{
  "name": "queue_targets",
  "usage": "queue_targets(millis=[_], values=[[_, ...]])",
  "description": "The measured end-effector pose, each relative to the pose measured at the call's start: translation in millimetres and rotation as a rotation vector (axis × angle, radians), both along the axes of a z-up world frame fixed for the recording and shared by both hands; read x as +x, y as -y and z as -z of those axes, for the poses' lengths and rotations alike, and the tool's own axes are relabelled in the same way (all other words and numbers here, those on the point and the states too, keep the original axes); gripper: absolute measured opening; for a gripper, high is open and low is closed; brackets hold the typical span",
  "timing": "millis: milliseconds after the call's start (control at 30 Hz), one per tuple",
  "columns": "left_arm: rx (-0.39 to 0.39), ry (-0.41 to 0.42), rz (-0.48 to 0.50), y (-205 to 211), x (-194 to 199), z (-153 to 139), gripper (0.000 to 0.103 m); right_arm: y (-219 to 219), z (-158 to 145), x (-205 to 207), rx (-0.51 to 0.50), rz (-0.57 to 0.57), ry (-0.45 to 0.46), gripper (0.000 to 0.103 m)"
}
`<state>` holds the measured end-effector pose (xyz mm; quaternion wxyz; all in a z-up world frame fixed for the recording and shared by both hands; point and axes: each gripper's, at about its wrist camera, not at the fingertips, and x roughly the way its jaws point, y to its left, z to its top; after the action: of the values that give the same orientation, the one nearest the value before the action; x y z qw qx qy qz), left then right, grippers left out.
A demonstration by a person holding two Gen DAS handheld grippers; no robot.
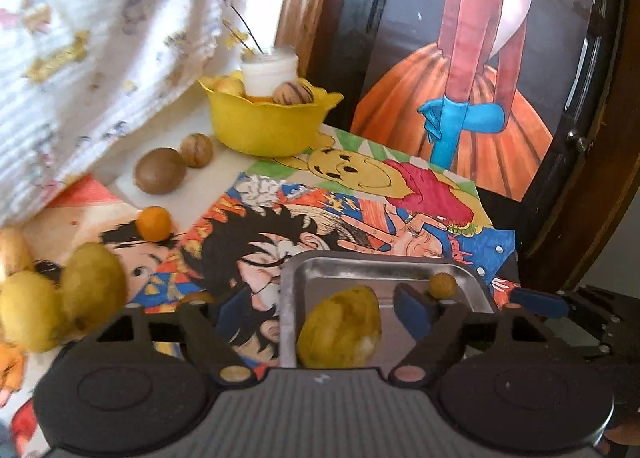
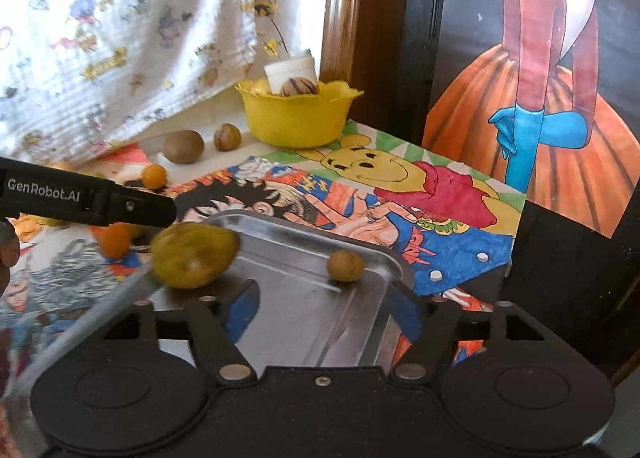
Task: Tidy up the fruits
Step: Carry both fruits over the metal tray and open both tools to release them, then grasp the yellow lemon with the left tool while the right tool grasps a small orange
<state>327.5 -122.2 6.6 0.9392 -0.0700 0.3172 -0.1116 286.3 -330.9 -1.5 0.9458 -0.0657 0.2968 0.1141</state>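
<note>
Yellow fruit [image 1: 340, 328] in metal tray [image 1: 376, 270], jaws open

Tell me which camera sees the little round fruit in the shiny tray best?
The right wrist view. The little round fruit sits clear and whole on the metal tray there. In the left wrist view it looks smaller, with a claw finger covering its lower edge.

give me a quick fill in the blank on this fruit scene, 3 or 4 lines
1. The metal tray holds a large yellow-green fruit and a small ____ one.
2. The white jar stands inside the ____ bowl.
3. The two brown fruits lie on the table ____ the bowl, not in it.
4. Both the left claw and the right claw are ____, gripping nothing.

Missing words: round; yellow; beside; open
</note>
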Motion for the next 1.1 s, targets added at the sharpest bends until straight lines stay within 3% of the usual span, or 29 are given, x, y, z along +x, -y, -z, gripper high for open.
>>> queue_targets(millis=[133, 267, 633, 1100], values=[[-0.003, 0.030, -0.034, -13, -31, -8, 0.096, -6, -9, -30, 0.032, -0.008, 0.019, 0.096], [0.003, 0.059, -0.066, -27, -62, -15, 0.102, -12, -19, -61, 0.059, -0.009, 0.036, 0.102], [0.041, 0.114, -0.084, -47, -140, -21, 0.102, -22, -36, -141, 0.106, 0.030, 0.033, 0.102], [0.076, 0.095, -0.083, -71, -218, -13, 0.103, -44, -18, -215, 0.141, 0.126, -0.089, 0.102]])
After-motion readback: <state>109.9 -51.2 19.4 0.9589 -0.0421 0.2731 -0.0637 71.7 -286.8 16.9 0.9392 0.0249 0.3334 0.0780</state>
